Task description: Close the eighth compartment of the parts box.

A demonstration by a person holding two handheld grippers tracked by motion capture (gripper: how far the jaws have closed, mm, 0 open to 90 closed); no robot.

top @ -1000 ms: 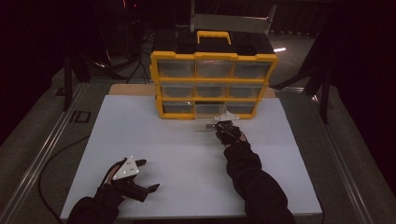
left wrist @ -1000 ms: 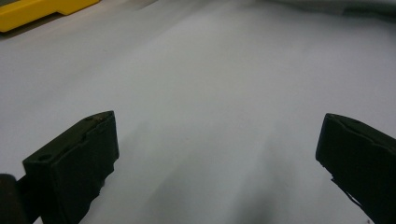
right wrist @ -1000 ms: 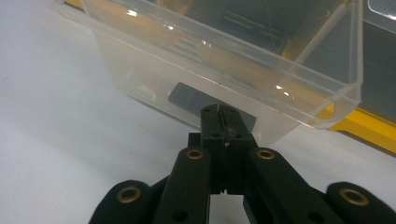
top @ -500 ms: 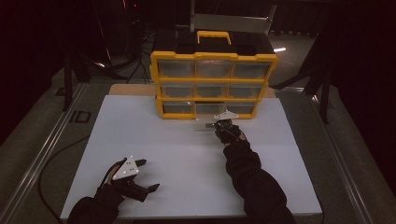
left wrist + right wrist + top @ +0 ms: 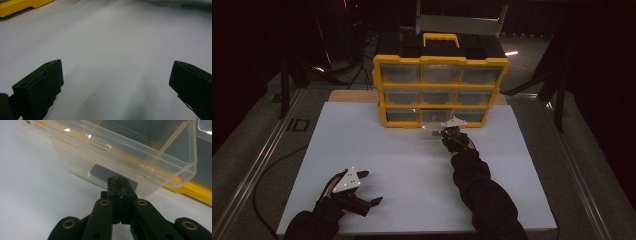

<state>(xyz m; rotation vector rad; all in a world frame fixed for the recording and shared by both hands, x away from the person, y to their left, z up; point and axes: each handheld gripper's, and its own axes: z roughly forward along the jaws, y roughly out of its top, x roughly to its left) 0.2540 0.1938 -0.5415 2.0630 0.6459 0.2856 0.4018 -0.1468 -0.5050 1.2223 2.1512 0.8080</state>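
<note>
At the front of the yellow organiser (image 5: 441, 89), bottom row, middle slot: right gripper (image 5: 117, 180) clenched on the front lip of a clear plastic drawer (image 5: 120, 152). Jaws pressed together in the right gripper view, the drawer's front wall pinched between them. Drawer pulled partway out of the organiser, its bottom just above the worktop (image 5: 412, 165); a dark flat shape shows through the clear wall right behind the jaws, too blurred to identify. Yellow frame of the organiser runs beneath and behind the drawer.

High view: right gripper (image 5: 448, 131) sits just in front of the organiser's lower middle, grey three-cornered plate on top, dark sleeve trailing back toward the near edge of the worktop. The drawer (image 5: 432, 131) shows as a faint clear edge jutting from the organiser toward the gripper.

Left gripper (image 5: 369, 190) well apart from the organiser, near the worktop's front-left corner, held in a gloved hand. Released: jaws spread wide in the left gripper view (image 5: 117, 82), bare white worktop between them, nothing held. A strip of the organiser's yellow base shows at that view's upper left.

Organiser stands at the far edge of the worktop, three rows of three clear drawers, black top with a yellow handle (image 5: 441, 39).
</note>
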